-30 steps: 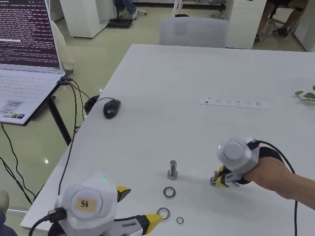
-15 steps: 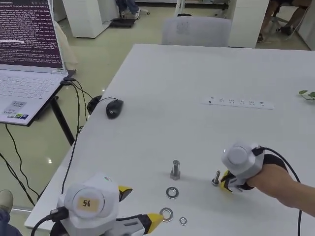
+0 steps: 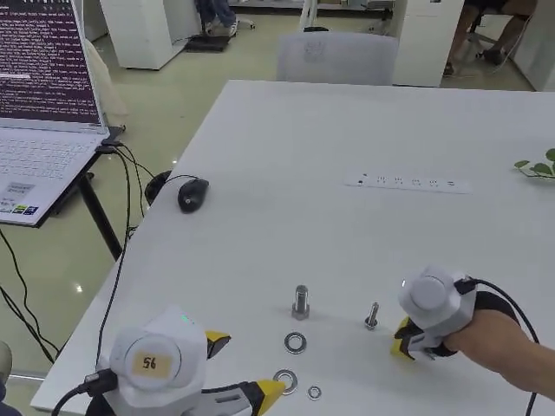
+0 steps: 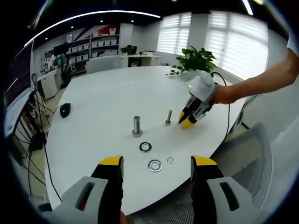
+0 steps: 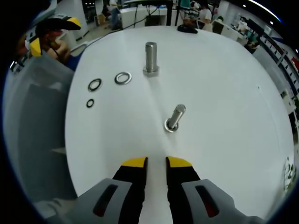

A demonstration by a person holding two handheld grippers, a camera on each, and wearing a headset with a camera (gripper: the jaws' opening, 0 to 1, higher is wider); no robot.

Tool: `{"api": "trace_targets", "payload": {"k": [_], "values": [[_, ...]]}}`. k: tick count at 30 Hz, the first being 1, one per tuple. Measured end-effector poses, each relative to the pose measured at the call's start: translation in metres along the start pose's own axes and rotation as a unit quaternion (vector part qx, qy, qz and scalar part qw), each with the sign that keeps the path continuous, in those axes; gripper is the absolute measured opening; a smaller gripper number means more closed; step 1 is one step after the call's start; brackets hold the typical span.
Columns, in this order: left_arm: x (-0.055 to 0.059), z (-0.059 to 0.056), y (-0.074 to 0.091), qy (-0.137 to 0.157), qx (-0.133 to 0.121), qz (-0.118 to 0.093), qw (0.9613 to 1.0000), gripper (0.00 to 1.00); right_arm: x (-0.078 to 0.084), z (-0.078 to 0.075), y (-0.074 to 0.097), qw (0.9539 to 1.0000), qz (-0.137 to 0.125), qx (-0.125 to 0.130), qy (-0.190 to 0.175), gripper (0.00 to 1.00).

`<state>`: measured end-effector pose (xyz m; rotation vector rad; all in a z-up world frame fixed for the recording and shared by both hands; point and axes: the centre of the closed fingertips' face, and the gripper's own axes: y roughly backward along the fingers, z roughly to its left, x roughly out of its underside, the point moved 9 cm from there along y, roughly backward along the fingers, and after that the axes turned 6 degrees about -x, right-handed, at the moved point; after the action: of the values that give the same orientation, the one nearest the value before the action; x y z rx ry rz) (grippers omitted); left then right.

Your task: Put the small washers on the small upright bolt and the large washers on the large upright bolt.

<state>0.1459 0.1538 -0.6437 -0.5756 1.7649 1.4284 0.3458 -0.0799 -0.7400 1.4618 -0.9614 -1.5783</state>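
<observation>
Washers (image 3: 295, 342) lie by the worktop's (image 3: 347, 139) near edge, before the wide-open, empty left gripper (image 3: 244, 366). Farther in, the small bolt (image 3: 372, 315) now stands free beside the large bolt (image 3: 301, 302). The right gripper (image 3: 397, 344), barely parted and empty, has backed off, so stacking can start.

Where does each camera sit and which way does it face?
Head view: on the headset, looking down over the white table; left claw, right claw, a forearm show.
Left gripper view: on left claw, facing right claw; own jaws below.
Right gripper view: on right claw, facing the small upright steel bolt; own jaws below.
Shared: the large upright steel bolt, in all three.
</observation>
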Motion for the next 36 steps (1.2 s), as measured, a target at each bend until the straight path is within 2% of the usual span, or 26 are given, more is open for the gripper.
{"api": "trace_targets", "payload": {"k": [5,11,16,23,29,36], "values": [[-0.002,-0.001,-0.001,-0.002,0.002,-0.001,1.0,0.57,-0.005,0.012,-0.001,0.9999,-0.003,-0.006,0.012,0.17],[-0.003,-0.002,-0.001,-0.004,0.003,-0.002,1.0,0.57,-0.024,0.034,-0.008,0.9983,-0.02,-0.028,0.047,0.17],[-0.004,-0.004,-0.001,-0.006,0.004,-0.003,1.0,0.57,-0.041,0.057,-0.022,0.9945,-0.029,-0.062,0.079,0.17],[-0.002,-0.003,0.001,-0.003,0.001,-0.003,1.0,0.57,-0.062,0.084,-0.04,0.9887,-0.032,-0.093,0.114,0.17],[0.001,-0.003,0.003,-0.001,-0.002,-0.002,1.0,0.57,-0.075,0.092,-0.048,0.9857,-0.039,-0.102,0.129,0.16],[0.002,-0.003,0.004,0.003,-0.005,-0.003,1.0,0.57,-0.079,0.095,-0.049,0.982,-0.037,-0.108,0.15,0.17]]}}
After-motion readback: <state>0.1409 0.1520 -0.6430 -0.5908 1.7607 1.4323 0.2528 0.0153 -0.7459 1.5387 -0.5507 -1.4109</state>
